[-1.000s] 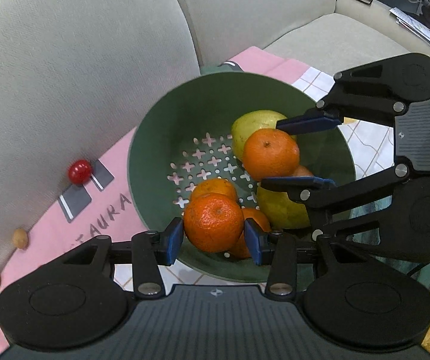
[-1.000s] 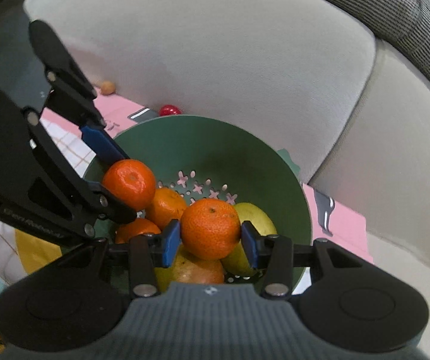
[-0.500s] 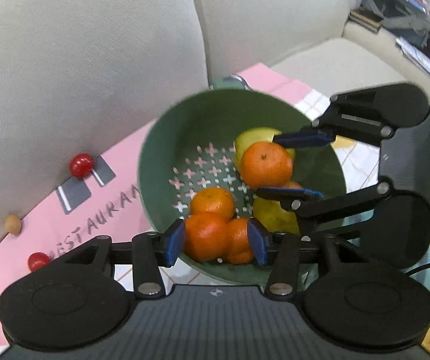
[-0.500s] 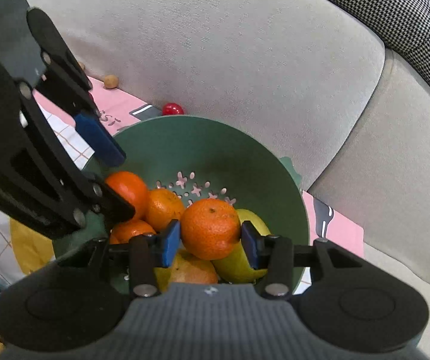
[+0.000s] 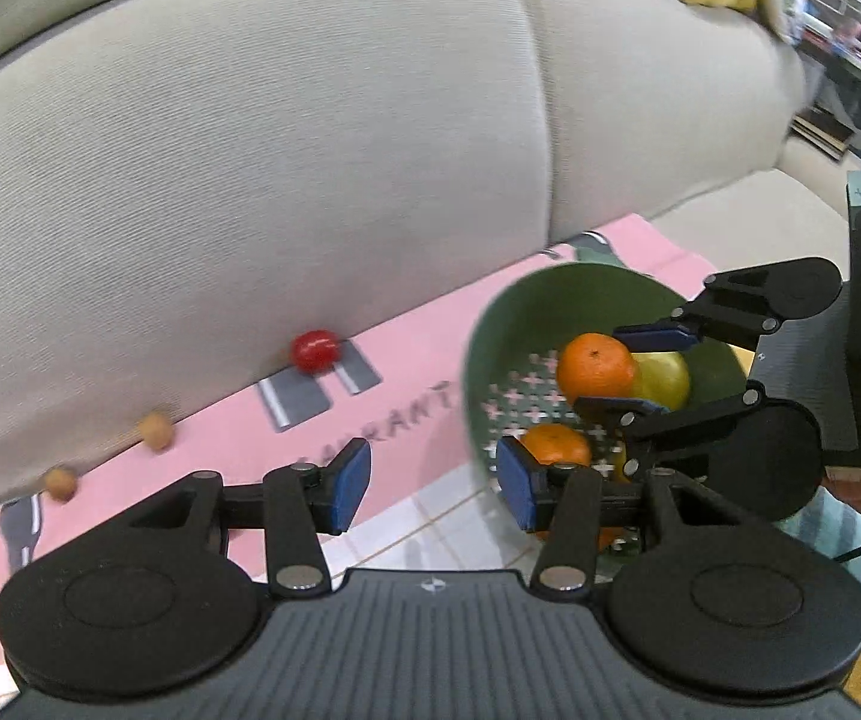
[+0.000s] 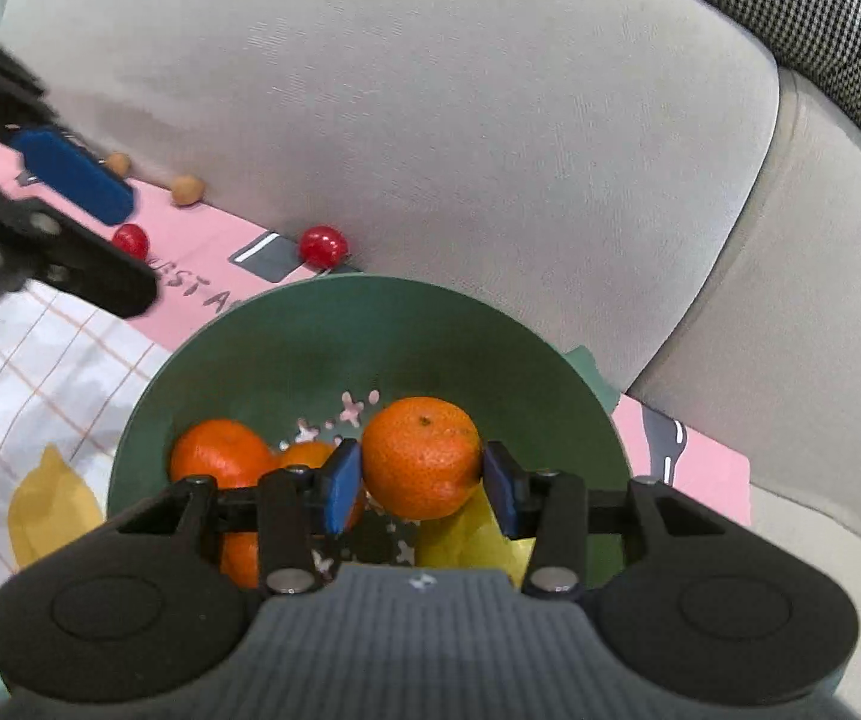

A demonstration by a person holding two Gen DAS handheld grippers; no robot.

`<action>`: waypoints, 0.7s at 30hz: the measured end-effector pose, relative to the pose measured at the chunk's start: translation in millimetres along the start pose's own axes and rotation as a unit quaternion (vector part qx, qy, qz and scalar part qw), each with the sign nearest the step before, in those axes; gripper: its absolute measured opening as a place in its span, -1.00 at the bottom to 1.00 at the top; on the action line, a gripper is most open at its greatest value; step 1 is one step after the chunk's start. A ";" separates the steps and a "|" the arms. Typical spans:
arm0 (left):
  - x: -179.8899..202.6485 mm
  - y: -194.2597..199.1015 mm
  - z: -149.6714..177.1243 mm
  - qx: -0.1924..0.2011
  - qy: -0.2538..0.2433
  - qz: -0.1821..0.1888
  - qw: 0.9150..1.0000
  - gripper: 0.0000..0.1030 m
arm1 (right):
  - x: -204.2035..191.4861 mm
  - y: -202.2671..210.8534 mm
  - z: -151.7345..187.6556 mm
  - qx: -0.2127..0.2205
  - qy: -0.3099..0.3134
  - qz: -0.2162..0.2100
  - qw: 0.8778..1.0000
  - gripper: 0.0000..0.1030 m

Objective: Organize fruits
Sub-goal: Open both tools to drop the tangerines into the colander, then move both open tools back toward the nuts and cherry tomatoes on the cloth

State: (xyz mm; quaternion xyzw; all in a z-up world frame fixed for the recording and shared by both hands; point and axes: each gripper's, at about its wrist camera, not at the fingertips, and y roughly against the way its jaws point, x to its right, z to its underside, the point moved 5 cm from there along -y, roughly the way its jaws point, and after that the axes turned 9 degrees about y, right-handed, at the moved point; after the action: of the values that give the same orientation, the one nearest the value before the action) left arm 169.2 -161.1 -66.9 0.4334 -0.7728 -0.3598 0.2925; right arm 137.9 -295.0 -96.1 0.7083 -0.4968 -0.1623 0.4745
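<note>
A grey sofa backrest [image 5: 286, 168] fills the upper half of both views. A pink printed mat [image 5: 406, 372] lies on the seat at its foot, over a checked cloth [image 6: 40, 372] seen at the left of the right wrist view. A red cherry tomato [image 5: 314, 351] and two small tan balls [image 5: 156, 431] rest against the backrest on the mat, left of centre in the left wrist view.

A green perforated bowl [image 6: 370, 336] sits on the mat, lower centre in the right wrist view, and holds several oranges and a yellow-green fruit [image 5: 664, 381].

The right gripper [image 6: 421, 489] is above the bowl, pads clamped on one orange [image 6: 421, 456]. The left gripper [image 5: 433, 483] is at the lower centre of its view, beside the bowl's left rim, fingers spread with nothing between them.
</note>
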 end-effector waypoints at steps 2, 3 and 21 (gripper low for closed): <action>-6.6 2.6 0.5 0.001 0.007 -0.003 1.000 0.11 | 1.5 -5.5 -2.2 -0.008 -0.008 0.002 1.000 -0.18; -10.3 4.2 0.8 0.002 0.009 -0.004 1.000 0.11 | 1.8 -7.9 -2.5 -0.011 -0.011 0.001 1.000 -0.18; -39.3 36.1 4.8 0.029 0.035 -0.023 0.999 0.11 | -1.6 -16.2 -18.3 -0.037 0.012 0.023 0.999 -0.17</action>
State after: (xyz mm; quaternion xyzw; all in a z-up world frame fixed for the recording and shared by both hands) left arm 166.8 -111.8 -46.0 0.4719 -0.7618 -0.3288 0.2983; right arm 158.9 -283.3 -100.9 0.6807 -0.5012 -0.1608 0.5095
